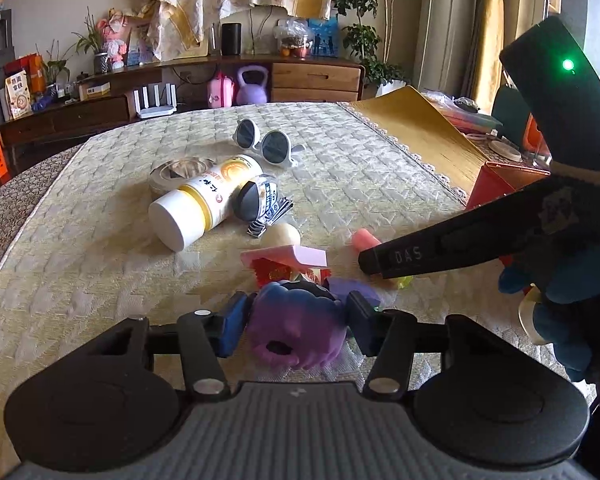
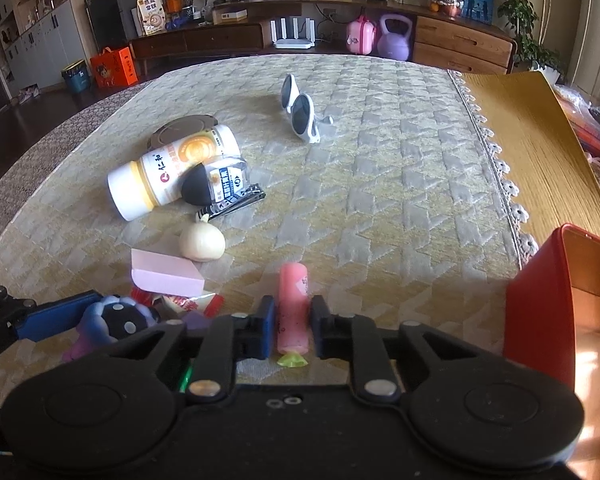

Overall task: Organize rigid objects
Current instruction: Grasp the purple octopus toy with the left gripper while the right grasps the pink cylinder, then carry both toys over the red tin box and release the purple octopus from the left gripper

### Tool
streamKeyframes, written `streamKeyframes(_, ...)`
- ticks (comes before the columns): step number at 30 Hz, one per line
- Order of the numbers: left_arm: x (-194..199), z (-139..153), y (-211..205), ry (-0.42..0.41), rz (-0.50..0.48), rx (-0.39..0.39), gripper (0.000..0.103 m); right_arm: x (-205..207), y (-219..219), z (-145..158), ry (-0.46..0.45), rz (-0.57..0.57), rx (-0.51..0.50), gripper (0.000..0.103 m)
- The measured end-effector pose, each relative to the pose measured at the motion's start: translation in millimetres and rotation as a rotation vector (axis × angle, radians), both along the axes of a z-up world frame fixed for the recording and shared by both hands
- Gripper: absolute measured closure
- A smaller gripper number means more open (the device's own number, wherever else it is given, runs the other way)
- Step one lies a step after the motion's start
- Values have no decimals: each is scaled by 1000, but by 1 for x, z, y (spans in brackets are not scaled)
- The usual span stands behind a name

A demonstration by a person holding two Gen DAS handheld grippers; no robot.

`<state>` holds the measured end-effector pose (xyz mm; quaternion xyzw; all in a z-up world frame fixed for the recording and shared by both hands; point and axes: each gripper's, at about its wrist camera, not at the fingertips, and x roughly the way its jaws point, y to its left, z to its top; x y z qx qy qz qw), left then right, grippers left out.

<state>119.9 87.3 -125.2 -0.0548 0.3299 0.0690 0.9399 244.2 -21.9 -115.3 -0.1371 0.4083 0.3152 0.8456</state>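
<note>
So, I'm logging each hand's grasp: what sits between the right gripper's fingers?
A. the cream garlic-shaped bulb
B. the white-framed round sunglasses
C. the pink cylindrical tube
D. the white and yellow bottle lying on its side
C: in the right wrist view the pink cylindrical tube stands between the right gripper's blue-padded fingers, while the sunglasses, bottle and bulb lie further out on the quilted cloth.
</note>
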Motion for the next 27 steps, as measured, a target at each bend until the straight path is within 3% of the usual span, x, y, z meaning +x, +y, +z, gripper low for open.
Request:
streamKeyframes(11,-3,3,6,14,11,-35,50,-17,-17,21,-30,-26,54,89)
streamKeyframes(27,-18,11,13,64,45,-78,51,-48,-97,73,-27,-107,152,88)
